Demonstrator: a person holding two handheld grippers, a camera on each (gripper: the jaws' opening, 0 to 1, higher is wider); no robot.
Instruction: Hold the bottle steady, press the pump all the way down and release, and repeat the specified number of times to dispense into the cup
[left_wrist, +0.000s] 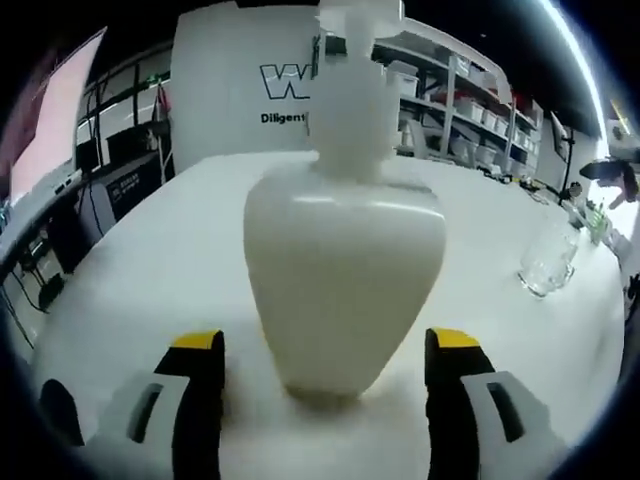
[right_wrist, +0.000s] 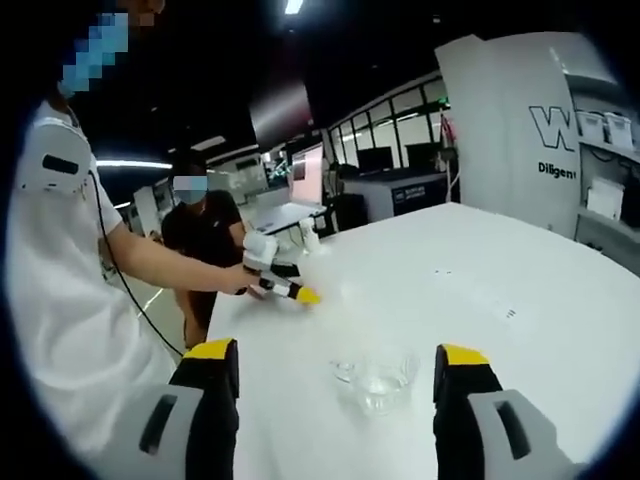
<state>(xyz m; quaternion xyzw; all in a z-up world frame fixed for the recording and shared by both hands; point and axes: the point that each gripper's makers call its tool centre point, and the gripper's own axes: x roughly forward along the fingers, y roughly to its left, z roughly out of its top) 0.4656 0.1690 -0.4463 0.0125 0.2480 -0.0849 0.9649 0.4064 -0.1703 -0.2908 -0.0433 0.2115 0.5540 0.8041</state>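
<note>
A white pump bottle (left_wrist: 345, 270) stands upright on the white table (left_wrist: 150, 270), close in front of the left gripper view. Its pump head (left_wrist: 360, 25) is up at the top of that view. My left gripper (left_wrist: 325, 342) is open, its yellow-tipped jaws standing either side of the bottle's base with a gap on each side. A clear glass cup (left_wrist: 548, 262) sits further right on the table. In the right gripper view the cup (right_wrist: 377, 380) lies just ahead of my right gripper (right_wrist: 335, 352), which is open and holds nothing.
A person in white (right_wrist: 70, 330) stands at the left, reaching out with another yellow-tipped gripper (right_wrist: 285, 288) over the table's far edge. A second person (right_wrist: 200, 230) stands behind. A white pillar with lettering (left_wrist: 240, 90) and shelves (left_wrist: 470, 100) stand beyond the table.
</note>
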